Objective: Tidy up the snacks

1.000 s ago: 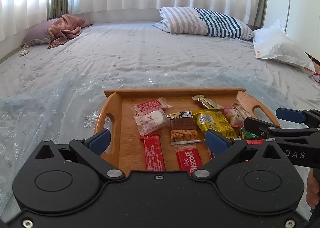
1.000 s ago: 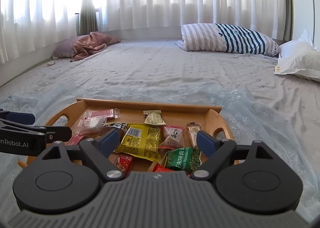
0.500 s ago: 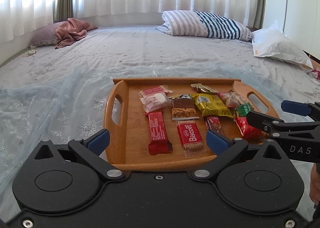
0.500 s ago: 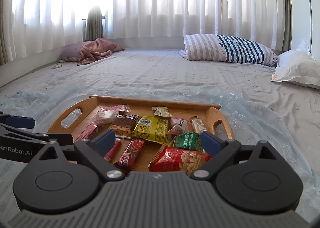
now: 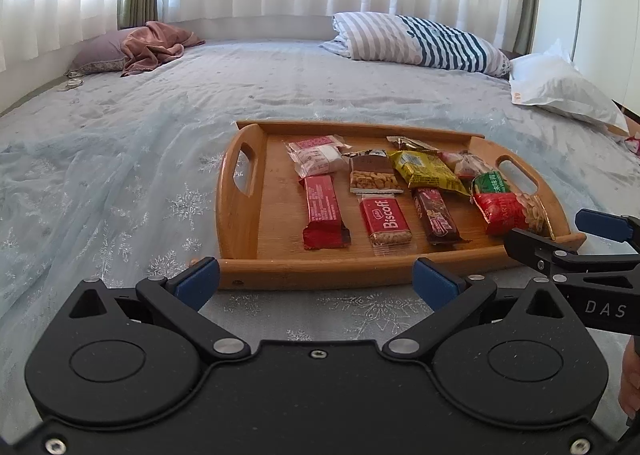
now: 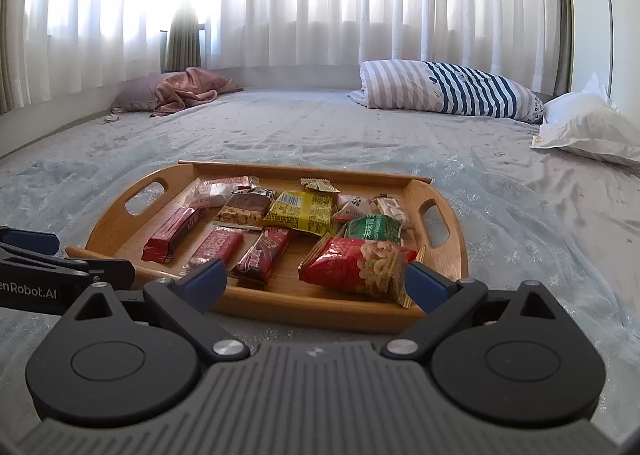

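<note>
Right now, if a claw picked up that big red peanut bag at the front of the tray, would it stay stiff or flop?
The red peanut bag looks puffy and crinkled, so it would probably flex and sag. Its glossy film may be slippery. It lies flat in the wooden tray, so rolling seems unlikely.

A wide bed is lying under a pale blue sheet with a sheer snowflake-patterned cloth spreading over its near part. A wooden tray is sitting on that cloth. Toward the curtained far side, a striped pillow, a white pillow and a mauve pillow with a crumpled pink blanket are resting on the sheet.
</note>
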The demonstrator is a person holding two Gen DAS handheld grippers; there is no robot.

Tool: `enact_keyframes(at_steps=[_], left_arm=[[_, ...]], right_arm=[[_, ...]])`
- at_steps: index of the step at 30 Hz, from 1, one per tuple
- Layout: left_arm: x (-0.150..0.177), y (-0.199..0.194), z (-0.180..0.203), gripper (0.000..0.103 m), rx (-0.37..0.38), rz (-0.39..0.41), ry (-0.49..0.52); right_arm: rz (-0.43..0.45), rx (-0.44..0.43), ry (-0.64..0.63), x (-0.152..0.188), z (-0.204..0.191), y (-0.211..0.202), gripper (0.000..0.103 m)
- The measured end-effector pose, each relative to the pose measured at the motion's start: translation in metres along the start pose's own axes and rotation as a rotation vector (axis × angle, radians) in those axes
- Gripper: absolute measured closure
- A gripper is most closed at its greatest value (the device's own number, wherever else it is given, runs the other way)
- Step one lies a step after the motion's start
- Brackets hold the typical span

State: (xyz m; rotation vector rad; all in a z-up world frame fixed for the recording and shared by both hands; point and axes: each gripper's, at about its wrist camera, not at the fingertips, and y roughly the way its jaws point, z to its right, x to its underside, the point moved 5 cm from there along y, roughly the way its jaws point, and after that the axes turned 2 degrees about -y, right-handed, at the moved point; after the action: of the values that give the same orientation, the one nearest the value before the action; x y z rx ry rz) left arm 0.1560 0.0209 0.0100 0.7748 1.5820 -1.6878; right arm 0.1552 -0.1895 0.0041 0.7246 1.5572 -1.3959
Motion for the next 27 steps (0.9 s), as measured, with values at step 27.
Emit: enact_keyframes(at_steps=[27], left_arm=[[0.039, 0.033, -0.002, 0.000, -0.059, -0.041, 0.019]], right_arm=[[-0.117, 0.026, 0.032, 0.050, 0.003, 0.024, 0.000]])
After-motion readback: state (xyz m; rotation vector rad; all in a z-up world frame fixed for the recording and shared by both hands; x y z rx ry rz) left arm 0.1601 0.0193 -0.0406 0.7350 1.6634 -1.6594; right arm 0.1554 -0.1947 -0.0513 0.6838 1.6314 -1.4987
